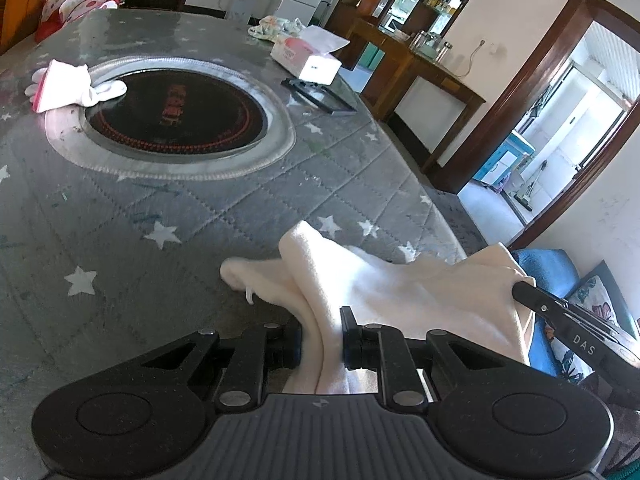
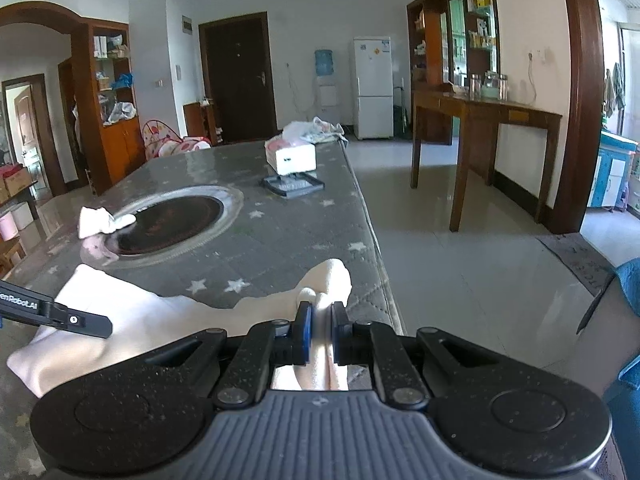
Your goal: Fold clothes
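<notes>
A cream-white garment (image 1: 384, 288) hangs between both grippers over the near edge of the grey star-patterned table (image 1: 192, 216). My left gripper (image 1: 321, 340) is shut on a bunched fold of it. The right gripper's finger (image 1: 560, 312) shows at the right of the left wrist view, pinching another corner. In the right wrist view my right gripper (image 2: 319, 336) is shut on a fold of the cream garment (image 2: 160, 320), and the left gripper's finger (image 2: 72, 320) crosses in from the left edge. A folded white and pink garment (image 1: 68, 84) lies by the cooktop.
A round black cooktop (image 1: 176, 116) is sunk into the table's middle. A white tissue box (image 1: 308, 56), a dark tray (image 1: 320, 96) and a crumpled cloth (image 1: 280, 26) sit at the far end. A wooden side table (image 2: 480, 120) stands to the right, and a blue cushion (image 1: 548, 268) nearby.
</notes>
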Motion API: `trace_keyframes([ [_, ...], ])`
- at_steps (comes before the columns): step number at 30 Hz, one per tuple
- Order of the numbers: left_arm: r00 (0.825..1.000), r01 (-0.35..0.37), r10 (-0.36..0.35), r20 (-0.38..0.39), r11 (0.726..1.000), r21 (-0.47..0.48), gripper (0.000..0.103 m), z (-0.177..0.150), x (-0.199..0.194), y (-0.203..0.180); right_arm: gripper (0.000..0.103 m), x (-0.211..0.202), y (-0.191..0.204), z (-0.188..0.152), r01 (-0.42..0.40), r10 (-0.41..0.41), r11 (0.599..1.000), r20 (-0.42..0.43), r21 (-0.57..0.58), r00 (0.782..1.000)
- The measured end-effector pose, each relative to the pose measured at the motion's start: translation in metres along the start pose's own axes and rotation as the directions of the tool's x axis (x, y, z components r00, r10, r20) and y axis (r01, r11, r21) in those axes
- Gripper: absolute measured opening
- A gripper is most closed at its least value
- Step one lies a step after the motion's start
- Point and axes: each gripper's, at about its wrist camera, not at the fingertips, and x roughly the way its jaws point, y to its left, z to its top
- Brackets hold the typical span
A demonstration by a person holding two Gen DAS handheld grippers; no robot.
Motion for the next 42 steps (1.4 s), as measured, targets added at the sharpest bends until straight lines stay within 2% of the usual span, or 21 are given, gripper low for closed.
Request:
trace_keyframes([
  [9, 1.0, 0.012, -0.013, -0.023, 1.0, -0.025, 0.021, -0.003, 0.008, 0.011, 0.009, 0.026, -0.009, -0.01, 0.018, -0.017, 1.0, -0.063, 0.02, 0.998],
  [15, 0.997, 0.052, -0.056, -0.056, 0.996, -0.068, 0.02, -0.005, 0.006, 0.02, 0.009, 0.037, -0.011, -0.015, 0.015, -0.012, 0.999, -0.108, 0.032, 0.994],
  [21, 0.984, 0.114, -0.124, -0.125, 0.989, -0.09, 0.02, -0.009, -0.001, 0.031, 0.009, 0.029, -0.011, -0.023, 0.0, 0.003, 1.0, -0.158, 0.02, 0.987],
  [25, 0.98, 0.133, -0.141, -0.141, 0.989, -0.063, 0.023, -0.015, -0.008, 0.033, 0.009, 0.016, -0.012, -0.031, -0.009, 0.014, 1.0, -0.174, 0.029, 0.985],
  [34, 0.993, 0.075, -0.073, -0.093, 0.997, 0.024, 0.035, -0.011, -0.026, 0.025, 0.011, -0.01, -0.013, -0.02, 0.01, -0.009, 1.0, -0.082, 0.014, 0.997],
  [35, 0.994, 0.068, -0.066, -0.082, 0.997, 0.03, 0.039, -0.01, -0.029, 0.024, 0.011, -0.011, -0.01, -0.019, 0.0, 0.001, 1.0, -0.075, 0.009, 0.997],
  [42, 0.999, 0.039, -0.038, -0.012, 0.998, 0.056, 0.039, 0.0, -0.042, 0.019, 0.011, -0.001, 0.013, -0.014, -0.076, 0.074, 0.997, -0.083, -0.023, 0.994],
])
